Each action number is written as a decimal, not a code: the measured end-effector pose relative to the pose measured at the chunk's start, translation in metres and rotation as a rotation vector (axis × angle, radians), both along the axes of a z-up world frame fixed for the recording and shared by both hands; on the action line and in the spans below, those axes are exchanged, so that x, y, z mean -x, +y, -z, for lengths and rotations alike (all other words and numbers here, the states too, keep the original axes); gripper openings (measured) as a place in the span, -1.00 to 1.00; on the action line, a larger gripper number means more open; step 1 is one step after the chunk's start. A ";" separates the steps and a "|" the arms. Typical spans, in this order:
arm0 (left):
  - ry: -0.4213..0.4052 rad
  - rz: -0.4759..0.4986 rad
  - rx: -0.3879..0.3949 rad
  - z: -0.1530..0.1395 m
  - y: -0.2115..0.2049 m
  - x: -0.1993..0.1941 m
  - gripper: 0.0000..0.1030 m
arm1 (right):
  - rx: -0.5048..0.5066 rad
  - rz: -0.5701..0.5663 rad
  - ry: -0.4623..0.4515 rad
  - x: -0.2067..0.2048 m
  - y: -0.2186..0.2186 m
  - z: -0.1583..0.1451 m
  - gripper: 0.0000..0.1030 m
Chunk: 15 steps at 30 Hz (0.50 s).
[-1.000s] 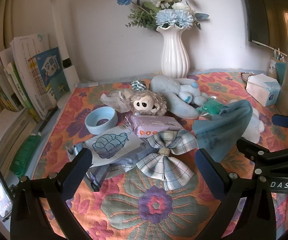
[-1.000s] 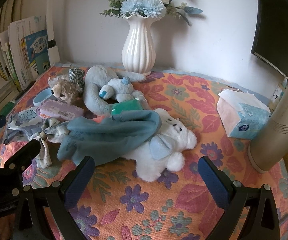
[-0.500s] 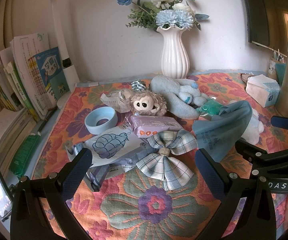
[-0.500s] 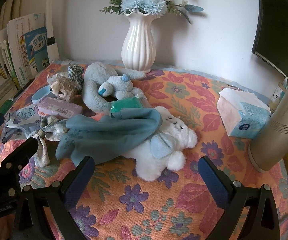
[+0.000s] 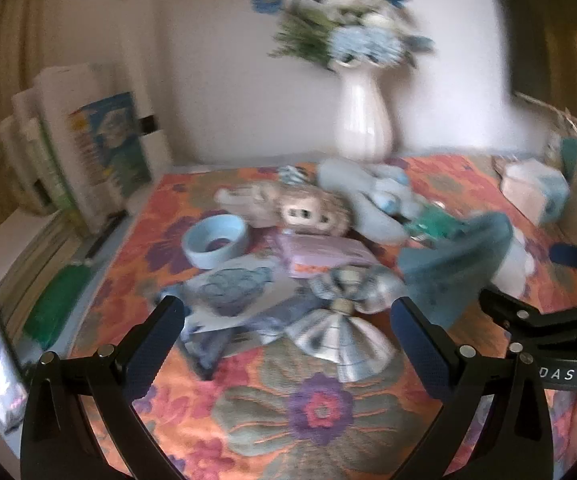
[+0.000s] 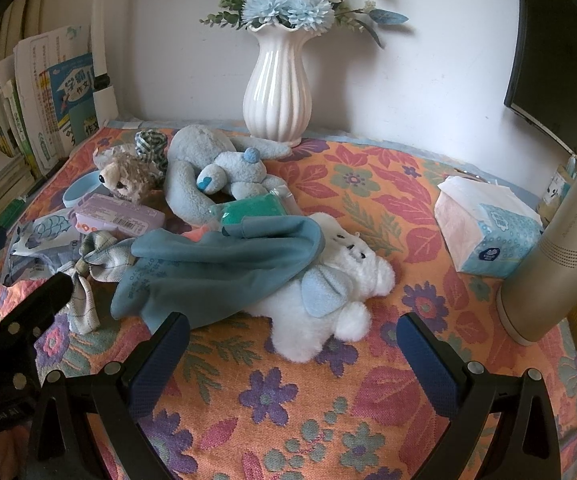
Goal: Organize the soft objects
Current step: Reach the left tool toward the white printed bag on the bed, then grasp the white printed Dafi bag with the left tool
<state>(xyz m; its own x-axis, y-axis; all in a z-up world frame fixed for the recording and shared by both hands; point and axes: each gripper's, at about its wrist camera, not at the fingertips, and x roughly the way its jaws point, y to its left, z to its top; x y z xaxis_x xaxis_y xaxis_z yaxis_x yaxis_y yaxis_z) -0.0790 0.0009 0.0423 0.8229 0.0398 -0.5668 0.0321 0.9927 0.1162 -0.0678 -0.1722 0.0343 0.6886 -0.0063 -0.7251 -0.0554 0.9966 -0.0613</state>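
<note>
Left gripper (image 5: 284,320) spread wide, empty, above the near edge of the floral tablecloth (image 6: 288,412), pointed at the plaid bow (image 5: 344,320). Right gripper (image 6: 292,340) likewise spread wide, holding nothing, just short of the white plush (image 6: 328,300). Left view motion-blurred; details there soft.

Soft things heaped across the middle of the tablecloth, toward its left edge. White plush lying on its side, nearest the right gripper. Teal cloth (image 6: 216,268) draped over that plush, one end reaching the plaid bow. Grey-blue plush (image 6: 208,172) curled behind, toward the far edge, just in front of the white ribbed vase (image 6: 278,92) of blue and white flowers. Small brown plush (image 6: 126,178) to its left, touching a lilac packet (image 6: 116,214). Green packet (image 6: 252,210) wedged between grey-blue plush and teal cloth. Pale blue bowl (image 5: 214,238) and printed pouch (image 5: 228,292) near the left edge.

Tissue pack (image 6: 488,232) well apart, by the right edge. Books (image 6: 48,100) upright beyond the far left corner.
</note>
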 end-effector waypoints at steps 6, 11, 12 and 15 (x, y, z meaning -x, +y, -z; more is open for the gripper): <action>0.079 -0.046 0.257 -0.006 0.052 0.014 0.98 | -0.032 0.027 -0.013 0.001 -0.009 -0.003 1.00; 0.152 -0.082 0.277 -0.007 0.072 0.010 0.98 | -0.034 0.027 -0.014 0.003 -0.010 -0.004 1.00; 0.163 -0.076 0.306 -0.007 0.075 0.006 0.98 | -0.033 0.027 -0.017 0.004 -0.010 -0.004 1.00; 0.231 -0.074 0.354 -0.002 0.085 -0.015 0.97 | -0.032 0.027 -0.023 0.005 -0.009 -0.005 1.00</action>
<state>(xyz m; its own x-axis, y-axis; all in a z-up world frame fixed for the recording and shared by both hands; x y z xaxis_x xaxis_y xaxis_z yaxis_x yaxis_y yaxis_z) -0.0635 0.0858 0.0446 0.6748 -0.1361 -0.7254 -0.0553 0.9708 -0.2336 -0.0727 -0.1815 0.0394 0.7049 -0.0019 -0.7093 -0.0277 0.9992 -0.0302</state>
